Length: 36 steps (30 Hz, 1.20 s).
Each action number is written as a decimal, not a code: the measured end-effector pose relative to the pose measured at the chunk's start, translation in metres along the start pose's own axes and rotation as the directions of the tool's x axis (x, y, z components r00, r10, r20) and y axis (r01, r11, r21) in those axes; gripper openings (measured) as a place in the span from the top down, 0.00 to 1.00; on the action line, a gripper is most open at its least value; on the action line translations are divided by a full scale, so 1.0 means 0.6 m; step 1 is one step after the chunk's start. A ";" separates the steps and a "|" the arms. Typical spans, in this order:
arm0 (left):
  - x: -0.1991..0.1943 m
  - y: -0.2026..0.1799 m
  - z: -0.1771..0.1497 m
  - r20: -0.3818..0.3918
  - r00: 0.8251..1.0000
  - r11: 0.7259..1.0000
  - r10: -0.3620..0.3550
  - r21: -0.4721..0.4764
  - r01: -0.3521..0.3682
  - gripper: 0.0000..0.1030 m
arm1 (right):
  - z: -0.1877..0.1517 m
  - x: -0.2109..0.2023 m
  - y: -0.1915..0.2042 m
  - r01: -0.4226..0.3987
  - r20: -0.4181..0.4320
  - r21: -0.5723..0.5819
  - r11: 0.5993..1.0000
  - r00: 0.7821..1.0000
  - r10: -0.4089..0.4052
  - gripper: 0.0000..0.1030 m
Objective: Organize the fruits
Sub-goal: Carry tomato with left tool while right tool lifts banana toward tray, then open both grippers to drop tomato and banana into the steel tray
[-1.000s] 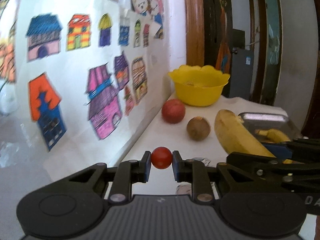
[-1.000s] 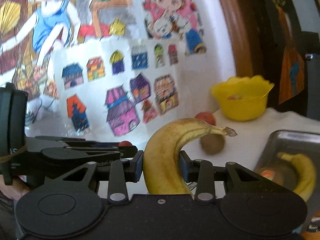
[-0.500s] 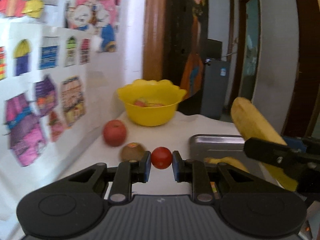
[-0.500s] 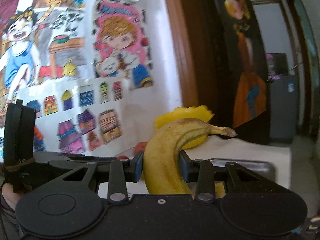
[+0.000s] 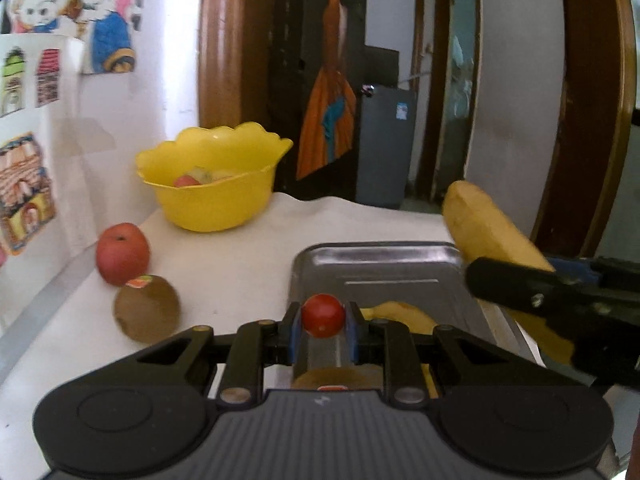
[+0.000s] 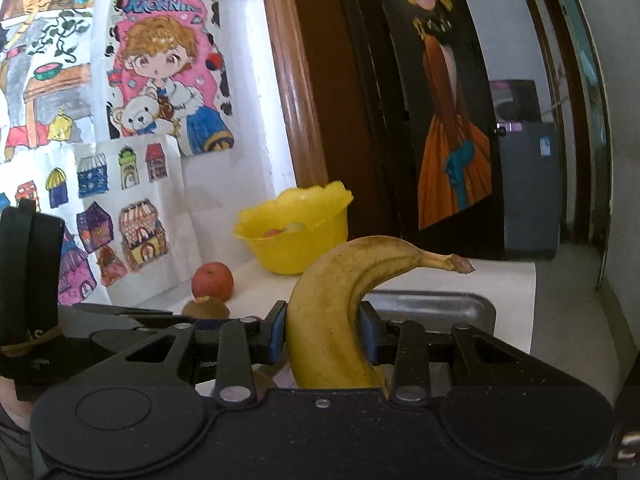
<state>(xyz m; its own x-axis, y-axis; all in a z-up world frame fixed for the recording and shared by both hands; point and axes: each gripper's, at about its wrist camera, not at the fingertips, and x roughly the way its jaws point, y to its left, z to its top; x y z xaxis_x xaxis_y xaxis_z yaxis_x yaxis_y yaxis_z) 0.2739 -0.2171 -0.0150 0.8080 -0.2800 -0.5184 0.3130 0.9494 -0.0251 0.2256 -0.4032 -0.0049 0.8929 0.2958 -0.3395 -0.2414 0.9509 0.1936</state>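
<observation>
My left gripper [image 5: 323, 322] is shut on a small red cherry tomato [image 5: 323, 315], held above the near end of a metal tray [image 5: 376, 258]. Another banana [image 5: 404, 312] and a kiwi [image 5: 336, 378] lie in that tray. My right gripper [image 6: 323, 332] is shut on a yellow banana [image 6: 340, 304], its stem pointing right; this banana [image 5: 492, 236] hangs over the tray's right rim in the left wrist view. A red apple [image 5: 122, 254] and a kiwi [image 5: 146, 308] sit on the white table left of the tray.
A yellow scalloped bowl [image 5: 216, 196] holding fruit pieces stands at the back of the table [image 5: 240, 264] by the wall. Coloured drawings [image 6: 156, 80] cover the wall on the left. A doorway and a dark painted panel [image 6: 452, 128] lie behind the table's far edge.
Both grippers have swung right, away from the wall drawings, and now hang over the metal tray. The tomato and the banana stay gripped as before.
</observation>
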 end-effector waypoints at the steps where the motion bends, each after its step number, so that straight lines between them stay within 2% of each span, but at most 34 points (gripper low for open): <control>1: 0.005 -0.002 0.000 -0.003 1.000 1.000 -0.004 0.004 0.004 0.77 | -0.002 0.003 -0.003 -0.003 -0.002 0.003 1.000 1.000 0.003 0.62; 13: 0.054 -0.010 -0.013 -0.067 0.998 1.000 -0.020 0.011 0.020 0.76 | -0.021 0.046 -0.023 -0.001 -0.067 0.028 1.000 0.998 0.003 0.62; 29: 0.064 -0.009 -0.005 -0.079 0.997 1.000 -0.018 -0.001 0.018 0.76 | -0.034 0.065 -0.040 0.019 -0.141 0.069 0.997 0.990 -0.010 0.62; 32: 0.065 -0.004 -0.005 -0.091 0.995 0.999 -0.030 -0.025 0.028 0.70 | -0.034 0.064 -0.039 0.026 -0.136 0.068 0.997 0.991 -0.017 0.60; 34: 0.066 -0.001 -0.004 -0.092 0.995 0.999 -0.028 -0.036 0.024 0.58 | -0.028 0.059 -0.038 0.027 -0.114 0.056 0.998 0.993 -0.020 0.57; 35: 0.064 0.001 -0.003 -0.090 0.996 0.999 -0.028 -0.042 0.024 0.54 | -0.025 0.057 -0.036 0.028 -0.111 0.047 0.999 0.994 -0.023 0.55; 36: 0.062 0.003 -0.002 -0.086 0.996 0.999 -0.028 -0.047 0.024 0.47 | -0.024 0.056 -0.034 0.031 -0.113 0.038 0.999 0.993 -0.027 0.51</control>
<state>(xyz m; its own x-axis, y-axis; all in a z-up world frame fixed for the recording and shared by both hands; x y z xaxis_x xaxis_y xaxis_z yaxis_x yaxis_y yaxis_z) 0.3038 -0.2256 -0.0355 0.7533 -0.2930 -0.5888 0.3080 0.9482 -0.0778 0.2552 -0.4111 -0.0333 0.8504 0.2788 -0.4463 -0.1989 0.9555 0.2179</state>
